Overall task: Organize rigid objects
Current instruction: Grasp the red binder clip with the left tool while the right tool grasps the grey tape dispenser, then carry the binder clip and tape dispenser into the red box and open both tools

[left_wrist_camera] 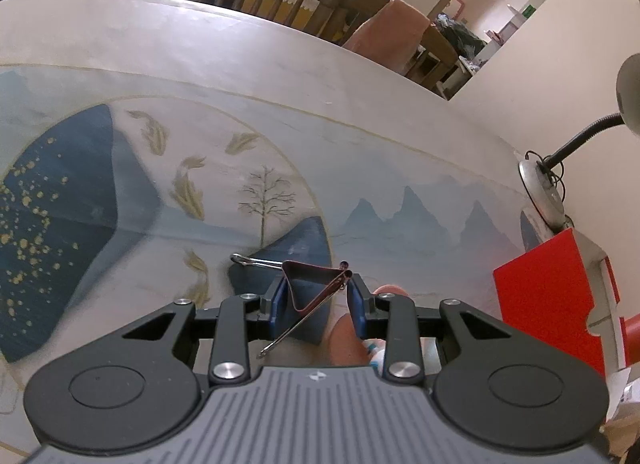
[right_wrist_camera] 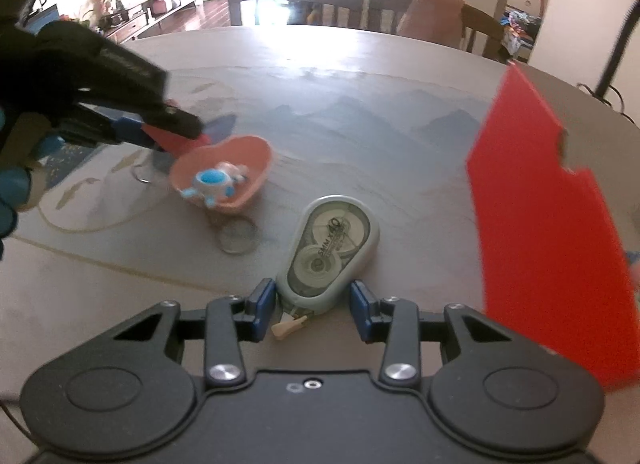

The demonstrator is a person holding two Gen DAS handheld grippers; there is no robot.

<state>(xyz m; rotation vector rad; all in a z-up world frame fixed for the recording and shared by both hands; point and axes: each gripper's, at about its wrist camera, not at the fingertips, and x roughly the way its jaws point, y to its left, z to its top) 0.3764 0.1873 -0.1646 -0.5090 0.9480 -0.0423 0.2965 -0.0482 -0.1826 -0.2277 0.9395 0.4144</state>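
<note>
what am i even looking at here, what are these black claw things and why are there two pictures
Those claws are two hand-held grippers; a person holds one in each hand. Each has a wide-angle camera looking forward along its two blue-padded fingers, so each picture is one gripper's own view over a table covered by a printed landscape mat.

The left view shows the left gripper closed on a red binder clip, its wire handles sticking out.

The right view shows the right gripper around the near end of a grey correction tape dispenser lying on the table; whether the pads press it yet is unclear. Further off sits a pink heart-shaped dish holding a small blue and white toy, with a metal ring beside it. A red box stands on the right.
</note>
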